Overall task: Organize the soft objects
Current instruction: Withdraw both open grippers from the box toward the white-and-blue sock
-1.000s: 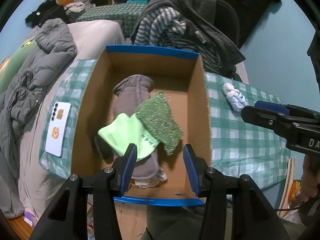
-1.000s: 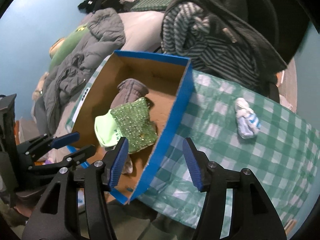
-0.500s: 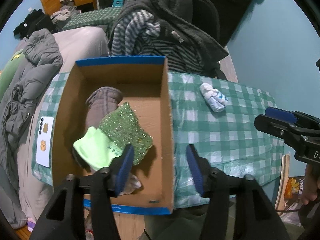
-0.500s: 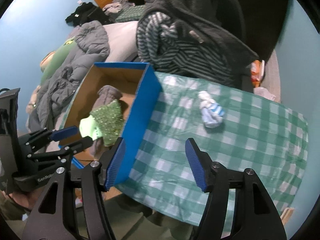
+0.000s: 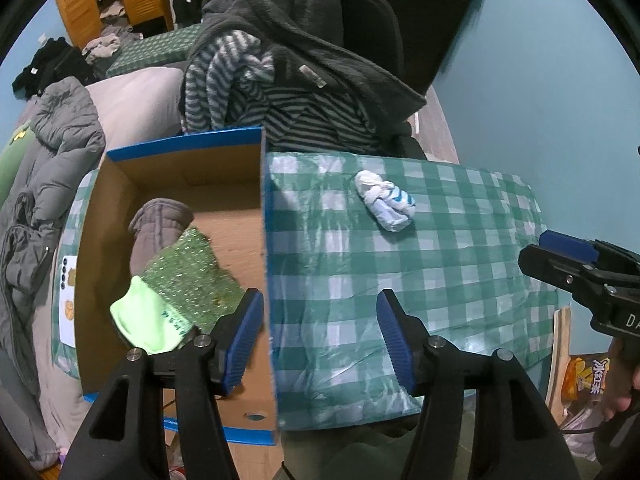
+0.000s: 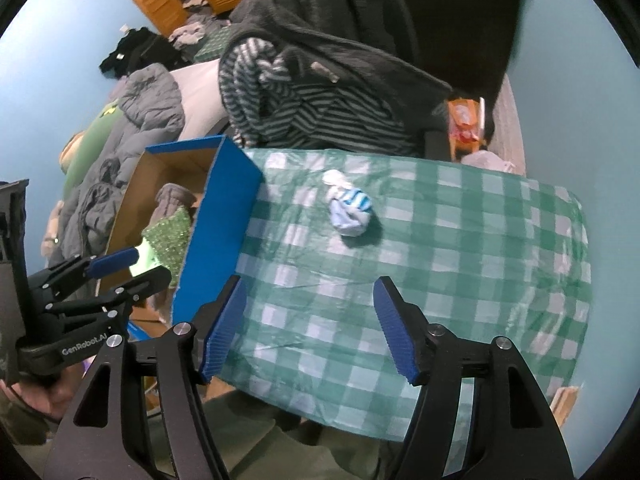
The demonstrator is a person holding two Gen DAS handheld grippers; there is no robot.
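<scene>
A cardboard box with blue edges [image 5: 264,216] [image 6: 224,216] stands on the left of a green checked tablecloth [image 5: 440,264] [image 6: 460,248]. Inside lie a grey sock [image 5: 158,228], a sparkly green cloth [image 5: 188,280] and a light green sock [image 5: 144,320]. A white and blue striped rolled sock [image 5: 386,200] [image 6: 350,210] lies on the cloth, apart from the box. My left gripper [image 5: 320,332] is open and empty, above the box's right wall. My right gripper [image 6: 308,328] is open and empty above the cloth, short of the rolled sock.
A chair draped with dark and striped clothes [image 5: 288,80] stands behind the table. A grey jacket [image 5: 52,168] lies on a bed at the left, and a phone [image 5: 66,300] lies left of the box. A snack bag [image 5: 584,376] sits low at the right.
Both grippers have moved right, away from the box interior and toward the checked cloth. The rolled sock now sits nearer the middle of both views. Both stay open.
</scene>
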